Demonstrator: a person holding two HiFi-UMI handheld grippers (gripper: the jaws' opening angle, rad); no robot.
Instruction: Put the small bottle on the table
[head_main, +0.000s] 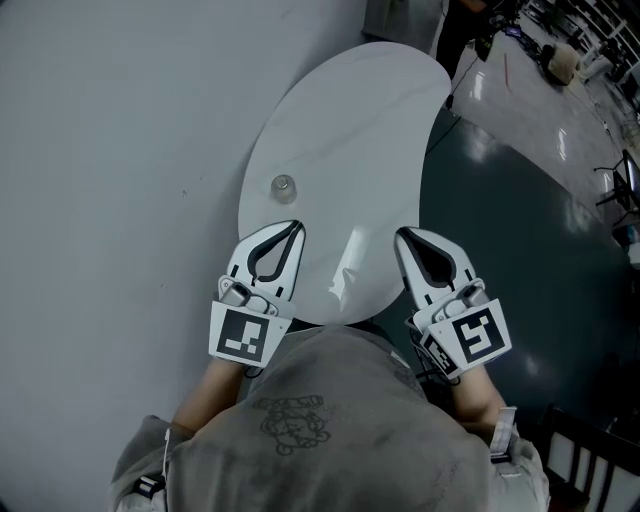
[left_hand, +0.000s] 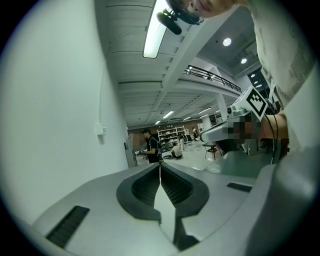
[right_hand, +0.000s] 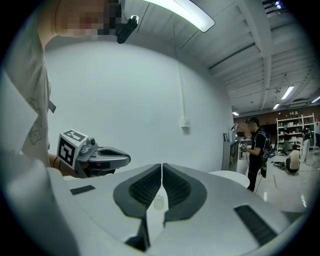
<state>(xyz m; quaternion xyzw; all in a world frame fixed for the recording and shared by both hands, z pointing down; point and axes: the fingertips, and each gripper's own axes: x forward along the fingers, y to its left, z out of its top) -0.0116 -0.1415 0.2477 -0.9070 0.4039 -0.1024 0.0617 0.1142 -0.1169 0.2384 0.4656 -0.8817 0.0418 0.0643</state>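
Left gripper (head_main: 295, 228) and right gripper (head_main: 402, 235) were side by side at the near edge of the white table (head_main: 360, 110). Both had their jaws pressed together with nothing gripped. Small bottle (head_main: 284, 186) stood upright on the tabletop, just ahead of the left gripper's tips and touching neither. Person (right_hand: 257, 145) stood far beyond.

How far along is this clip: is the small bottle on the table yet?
Done: the small bottle stands upright on the white table. In hand: nothing; the left gripper and right gripper are shut, empty, apart from it. Left: nothing apparent.
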